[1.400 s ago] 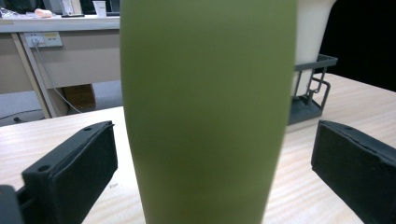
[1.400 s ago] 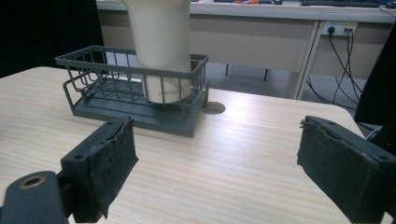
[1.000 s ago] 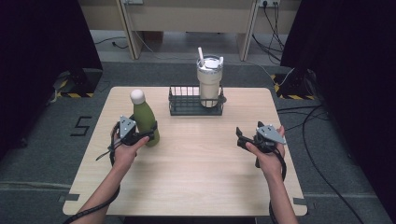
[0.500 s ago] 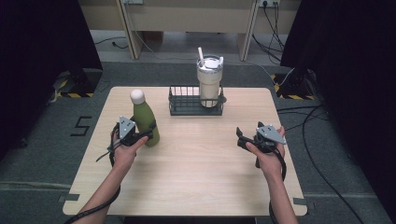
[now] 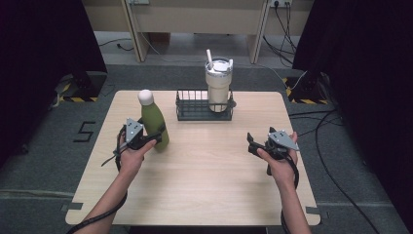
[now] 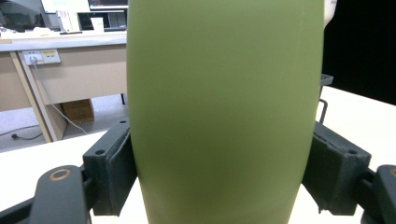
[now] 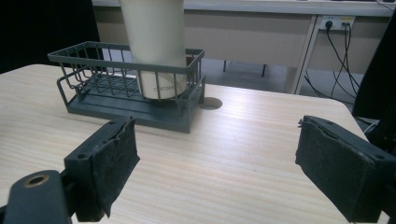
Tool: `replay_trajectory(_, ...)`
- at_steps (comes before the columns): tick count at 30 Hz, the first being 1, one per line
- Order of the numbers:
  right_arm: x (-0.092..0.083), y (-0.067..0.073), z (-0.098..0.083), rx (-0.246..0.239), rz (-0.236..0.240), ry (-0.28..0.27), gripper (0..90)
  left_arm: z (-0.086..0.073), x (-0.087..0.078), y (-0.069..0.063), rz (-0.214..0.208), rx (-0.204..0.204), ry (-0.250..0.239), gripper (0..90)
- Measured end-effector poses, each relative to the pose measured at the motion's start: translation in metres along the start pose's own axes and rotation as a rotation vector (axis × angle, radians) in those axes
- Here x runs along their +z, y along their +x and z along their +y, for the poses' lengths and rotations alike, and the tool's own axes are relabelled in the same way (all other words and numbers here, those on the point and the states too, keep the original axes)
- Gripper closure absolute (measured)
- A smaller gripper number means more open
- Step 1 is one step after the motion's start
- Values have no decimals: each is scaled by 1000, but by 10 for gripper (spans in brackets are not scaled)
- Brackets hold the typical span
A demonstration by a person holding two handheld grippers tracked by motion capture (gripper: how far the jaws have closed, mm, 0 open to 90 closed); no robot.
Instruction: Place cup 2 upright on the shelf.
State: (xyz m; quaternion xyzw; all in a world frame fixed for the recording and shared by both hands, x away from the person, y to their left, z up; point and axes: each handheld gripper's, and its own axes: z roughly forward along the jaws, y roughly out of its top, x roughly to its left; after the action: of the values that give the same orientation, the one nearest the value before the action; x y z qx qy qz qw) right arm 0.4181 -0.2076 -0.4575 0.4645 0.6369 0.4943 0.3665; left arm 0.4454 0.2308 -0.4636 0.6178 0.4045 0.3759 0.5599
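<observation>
Left hand-held gripper (image 5: 155, 140) clamping green bottle (image 5: 155, 122), tumbler (image 5: 218, 87) in basket (image 5: 192, 113)

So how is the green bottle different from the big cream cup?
The green bottle stands on the bare table, clamped by the left gripper; the cream cup sits in the wire basket, untouched. The bottle is slim with a white cap; the cup is wider and has a straw. Both stand upright.

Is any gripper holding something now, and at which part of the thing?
The left gripper holds the green bottle by the lower part of its body, one pad on each side. The right gripper holds nothing.
</observation>
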Motion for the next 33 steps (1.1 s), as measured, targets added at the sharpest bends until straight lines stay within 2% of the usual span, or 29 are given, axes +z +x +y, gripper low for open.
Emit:
replay_trajectory(25,0,-1,1,1,-2,-4,136,41,21,-5,-23,5,-63,205)
replay_trajectory(33,0,-1,1,2,-4,-3,138,51,31,-11,-39,15,-72,205)
